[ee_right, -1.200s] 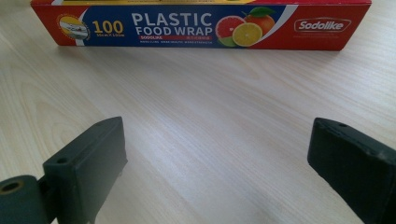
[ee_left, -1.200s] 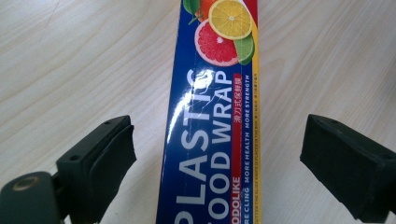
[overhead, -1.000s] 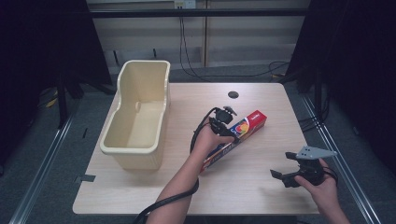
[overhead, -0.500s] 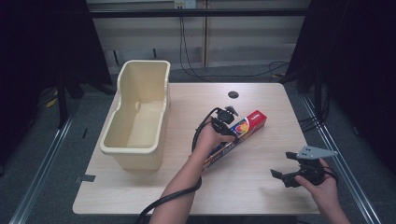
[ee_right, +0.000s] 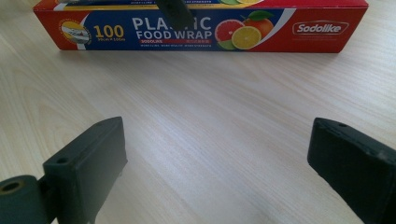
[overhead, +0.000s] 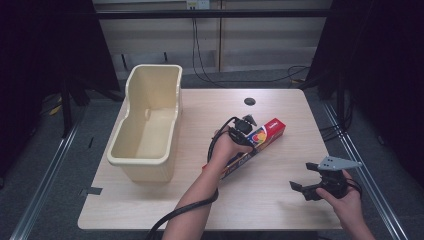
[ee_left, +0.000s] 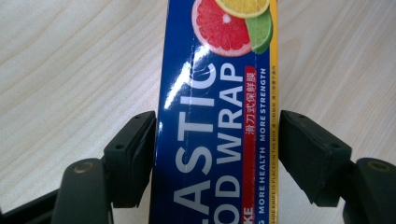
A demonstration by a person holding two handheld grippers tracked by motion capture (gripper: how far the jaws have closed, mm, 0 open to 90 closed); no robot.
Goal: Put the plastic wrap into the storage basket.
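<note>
A long red and blue plastic food wrap box (overhead: 272, 128) lies diagonally at the middle of the wooden table (overhead: 280, 210). My left gripper (overhead: 244, 126) is over its middle. In the left gripper view the box (ee_left: 215, 70) runs between the jaws, which press against its two long sides, so the left gripper (ee_left: 217, 128) is shut on it. My right gripper (overhead: 303, 176) is held near the table's front right, open, with bare table between its jaws (ee_right: 217, 140). It faces the box (ee_right: 210, 28) from a distance.
A cream plastic tub (overhead: 145, 161) stands on the table's left side with nothing inside. A small dark round hole (overhead: 249, 101) marks the far middle of the table. Cables trail on the floor behind the table.
</note>
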